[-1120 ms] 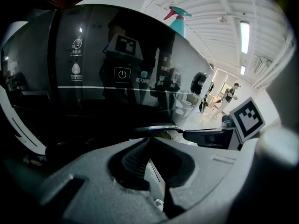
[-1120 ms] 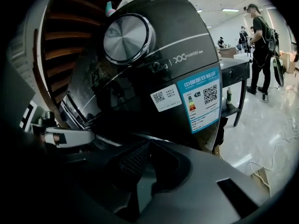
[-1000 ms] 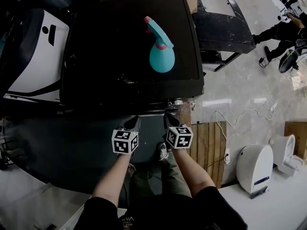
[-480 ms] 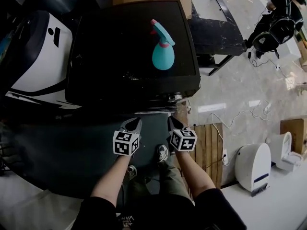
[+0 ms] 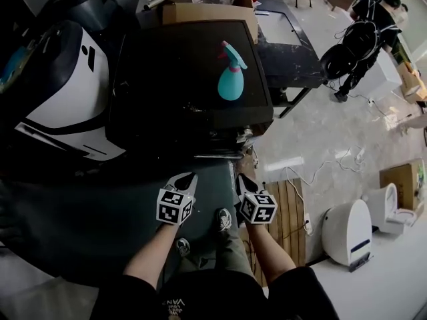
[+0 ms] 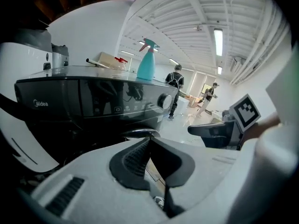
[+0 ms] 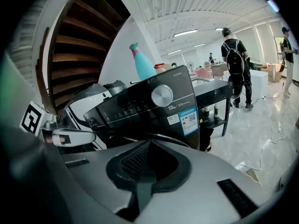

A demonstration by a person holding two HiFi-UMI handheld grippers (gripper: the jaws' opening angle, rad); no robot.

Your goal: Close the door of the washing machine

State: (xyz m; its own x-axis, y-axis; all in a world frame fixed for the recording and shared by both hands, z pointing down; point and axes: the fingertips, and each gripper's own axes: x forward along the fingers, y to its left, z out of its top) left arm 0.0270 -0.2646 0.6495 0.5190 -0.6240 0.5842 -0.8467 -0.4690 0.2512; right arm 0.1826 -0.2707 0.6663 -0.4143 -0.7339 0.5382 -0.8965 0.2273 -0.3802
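Black washer [image 5: 187, 79] ahead; L tool [image 5: 189, 177] & R tool [image 5: 240, 178] closed, angled down.

Open floor [image 5: 320, 139] lies right of the washing machine [image 5: 173, 72]; a white appliance [image 5: 60, 92] crowds its left side.

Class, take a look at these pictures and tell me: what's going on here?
A person stands facing a black washing machine with a teal spray bottle on top. The left gripper and right gripper are both shut and empty, held side by side before its front, touching nothing. Whether the machine is closed isn't clear.
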